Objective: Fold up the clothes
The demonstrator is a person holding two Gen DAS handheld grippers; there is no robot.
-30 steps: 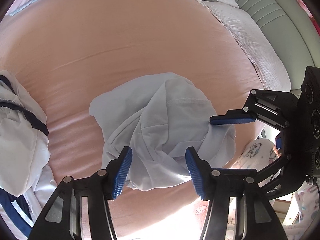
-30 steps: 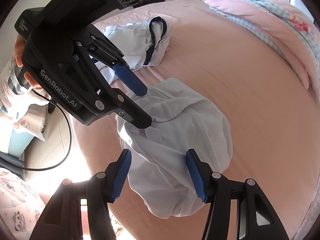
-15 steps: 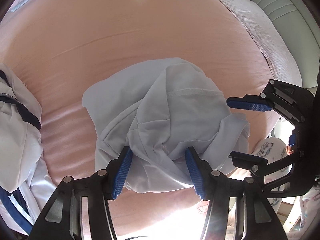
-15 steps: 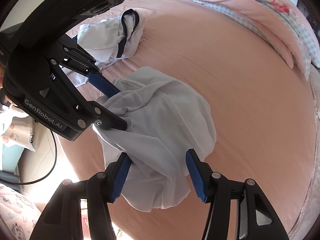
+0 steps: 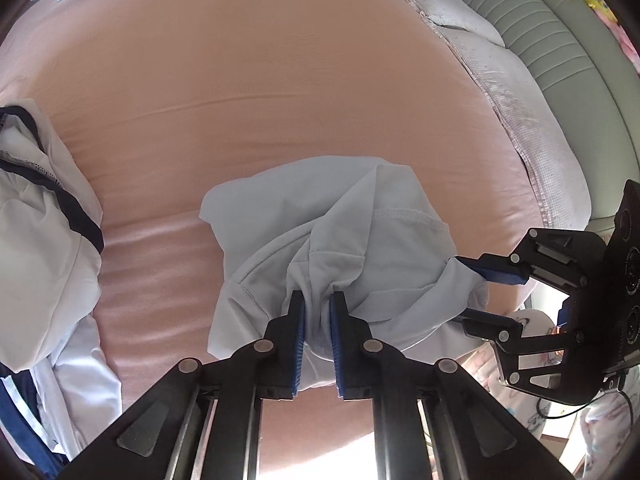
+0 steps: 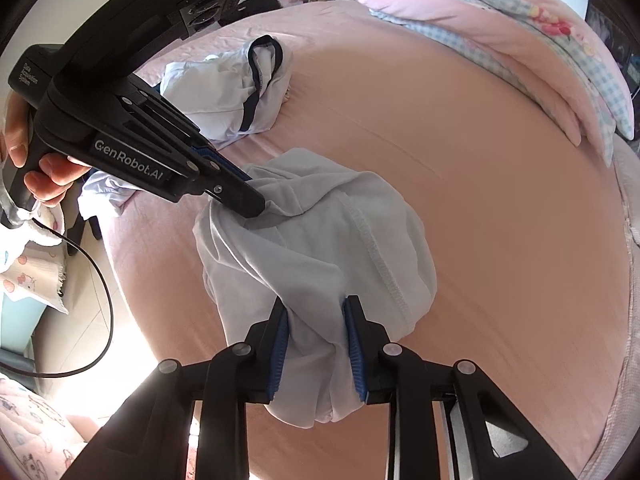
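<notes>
Left wrist view: the left gripper (image 5: pixel 317 312) pinches a bunched fold of the pale grey garment (image 5: pixel 340 240) lying crumpled on the pink bedsheet (image 5: pixel 240 80). To its right, the right gripper (image 6: pixel 314 320) clamps the garment's near edge between its blue pads (image 6: pixel 280 344).

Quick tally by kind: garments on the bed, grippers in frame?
Light grey garment: 1
White garment with navy trim: 1
Grippers: 2, left gripper and right gripper
Total: 4

both grippers (image 5: pixel 317 312) (image 6: pixel 314 322) closed on garment (image 5: pixel 372 236)
</notes>
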